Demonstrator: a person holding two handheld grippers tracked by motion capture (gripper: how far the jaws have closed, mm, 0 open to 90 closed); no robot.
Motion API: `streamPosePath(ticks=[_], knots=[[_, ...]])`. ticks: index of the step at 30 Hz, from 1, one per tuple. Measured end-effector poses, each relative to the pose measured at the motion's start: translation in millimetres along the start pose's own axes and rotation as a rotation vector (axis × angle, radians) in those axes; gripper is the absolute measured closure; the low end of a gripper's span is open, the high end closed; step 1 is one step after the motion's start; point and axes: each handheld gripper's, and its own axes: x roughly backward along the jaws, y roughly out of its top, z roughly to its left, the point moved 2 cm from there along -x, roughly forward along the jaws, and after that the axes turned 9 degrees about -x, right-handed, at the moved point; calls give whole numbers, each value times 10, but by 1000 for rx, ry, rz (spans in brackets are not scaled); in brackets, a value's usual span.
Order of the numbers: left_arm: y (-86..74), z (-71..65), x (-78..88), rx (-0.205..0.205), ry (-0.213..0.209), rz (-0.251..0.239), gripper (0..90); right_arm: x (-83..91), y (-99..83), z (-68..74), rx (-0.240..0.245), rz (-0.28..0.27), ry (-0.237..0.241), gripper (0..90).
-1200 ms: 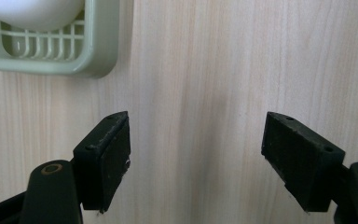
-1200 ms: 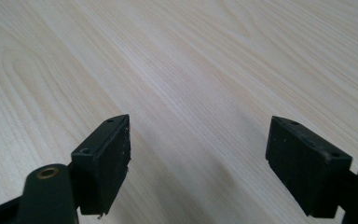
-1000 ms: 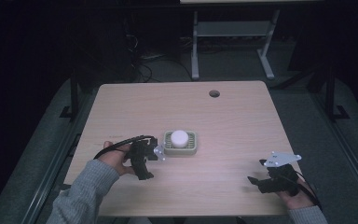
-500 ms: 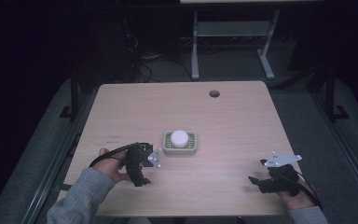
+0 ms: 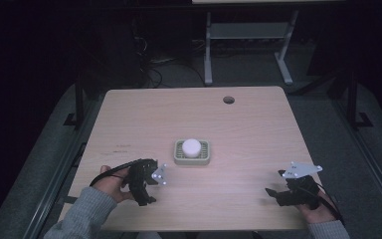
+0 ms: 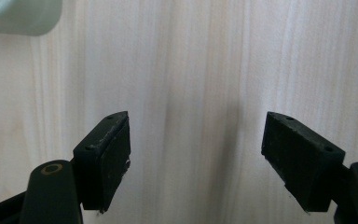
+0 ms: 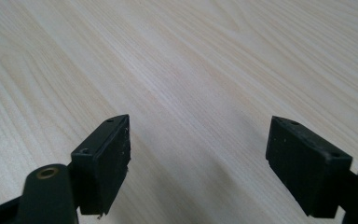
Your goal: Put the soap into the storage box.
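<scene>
A white round object (image 5: 191, 147) rests in a pale green slotted dish (image 5: 205, 158) at the middle of the wooden table (image 5: 189, 119). My left gripper (image 5: 146, 189) sits near the front left, below and left of the dish. Its jaws stand open over bare wood (image 6: 196, 140), and a corner of the dish (image 6: 21, 16) shows at the top left of the left gripper view. My right gripper (image 5: 278, 195) rests at the front right, well apart from the dish. It is open too, nothing between its jaws (image 7: 198, 154).
A round cable hole (image 5: 228, 100) lies near the table's far edge. A white-legged table frame (image 5: 246, 45) stands beyond it on the floor. Cables trail from both grippers toward the person's sleeves at the front edge.
My left gripper has drawn back from the dish toward the front left edge of the table. The right gripper has stayed where it was.
</scene>
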Motion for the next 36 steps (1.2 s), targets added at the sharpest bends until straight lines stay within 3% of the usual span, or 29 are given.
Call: streamPosePath(ticks=[16, 26, 29, 36], knots=[[-93, -110, -84, 22, -3, -5, 237, -1, 0, 20, -5, 4, -3, 214], [-76, -170, -121, 41, -2, -37, 237, 2, -2, 9, -13, -4, 2, 214], [-76, -196, -150, 39, -5, -26, 237, 5, -3, 4, -15, -6, 1, 214], [-99, -267, -189, 61, 22, -58, 237, 8, 3, 1, -15, -10, -3, 214]])
